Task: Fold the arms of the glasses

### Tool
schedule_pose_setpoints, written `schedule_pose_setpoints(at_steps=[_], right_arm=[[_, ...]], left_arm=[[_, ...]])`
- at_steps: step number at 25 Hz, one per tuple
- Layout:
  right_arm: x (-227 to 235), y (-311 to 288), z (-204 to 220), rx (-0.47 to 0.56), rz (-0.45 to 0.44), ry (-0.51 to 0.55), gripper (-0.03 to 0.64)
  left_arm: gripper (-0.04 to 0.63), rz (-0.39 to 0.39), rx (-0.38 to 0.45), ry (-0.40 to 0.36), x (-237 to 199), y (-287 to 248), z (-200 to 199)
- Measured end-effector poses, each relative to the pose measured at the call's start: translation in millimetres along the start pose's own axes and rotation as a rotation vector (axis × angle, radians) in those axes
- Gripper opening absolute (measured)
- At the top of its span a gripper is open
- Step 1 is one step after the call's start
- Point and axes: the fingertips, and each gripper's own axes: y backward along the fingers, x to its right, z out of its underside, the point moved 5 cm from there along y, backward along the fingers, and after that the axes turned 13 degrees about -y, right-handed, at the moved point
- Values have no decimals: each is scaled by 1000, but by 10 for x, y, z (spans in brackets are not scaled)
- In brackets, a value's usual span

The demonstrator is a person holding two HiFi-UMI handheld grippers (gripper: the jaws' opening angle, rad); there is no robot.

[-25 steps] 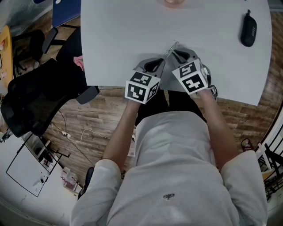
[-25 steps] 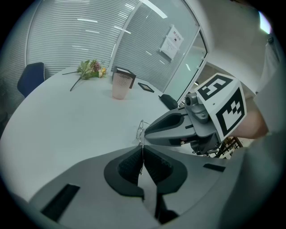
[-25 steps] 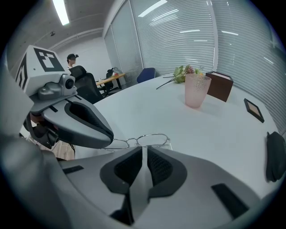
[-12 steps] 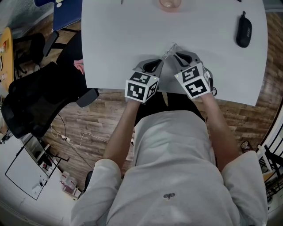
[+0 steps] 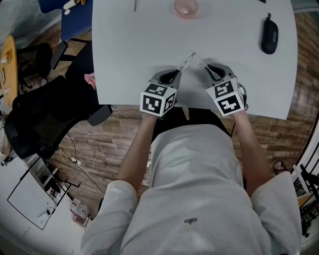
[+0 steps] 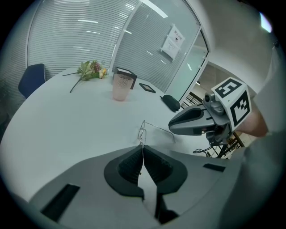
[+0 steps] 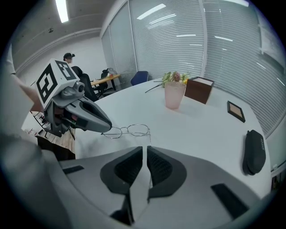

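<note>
Thin wire-framed glasses [image 5: 188, 60] hang just above the white table [image 5: 129, 55], held between both grippers. My left gripper [image 5: 174, 74] is shut on one arm; in the left gripper view that wire runs from between the pads up to the lenses [image 6: 141, 132]. The other arm [image 6: 158, 128] stretches right to my right gripper [image 6: 171, 127]. In the right gripper view the lenses [image 7: 130, 130] face me, and this arm runs straight back into the narrow slot of my right gripper [image 7: 149, 148], which is shut on it. My left gripper [image 7: 107, 128] grips the frame's far end.
A black glasses case [image 5: 269, 34] lies at the table's far right and a pink cup [image 5: 186, 7] at the back middle. Flowers [image 7: 172, 77], a brown box [image 7: 199, 90] and a small picture frame [image 7: 235, 111] sit behind. An office chair [image 5: 40, 119] stands left of the table.
My right gripper has moved right and slightly up, away from the left gripper, so the gap between the two has widened. The left gripper has kept still.
</note>
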Motion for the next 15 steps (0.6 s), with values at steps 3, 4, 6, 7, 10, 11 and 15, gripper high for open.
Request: schedule_pose_setpoints(at_steps=[3, 4, 6, 7, 10, 11, 15], right_arm=[[75, 36, 59, -11, 16, -6, 37], [97, 46, 73, -12, 19, -9, 37], [136, 61, 107, -14, 22, -16, 37], [153, 66, 128, -16, 23, -18, 37], [199, 64, 183, -29, 24, -27, 37], [214, 56, 197, -34, 25, -30, 37], [255, 9, 249, -55, 23, -29, 37]], left_arm=[[25, -3, -2, -1, -12, -5, -11], [25, -5, -2, -1, -16, -8, -17], [25, -7, -4, 0, -16, -18, -22], [25, -8, -4, 0, -13, -23, -22], [25, -12, -6, 5, -11, -35, -24], [25, -13, -6, 7, -14, -39, -25], [25, -17, -8, 12, -25, -50, -30]])
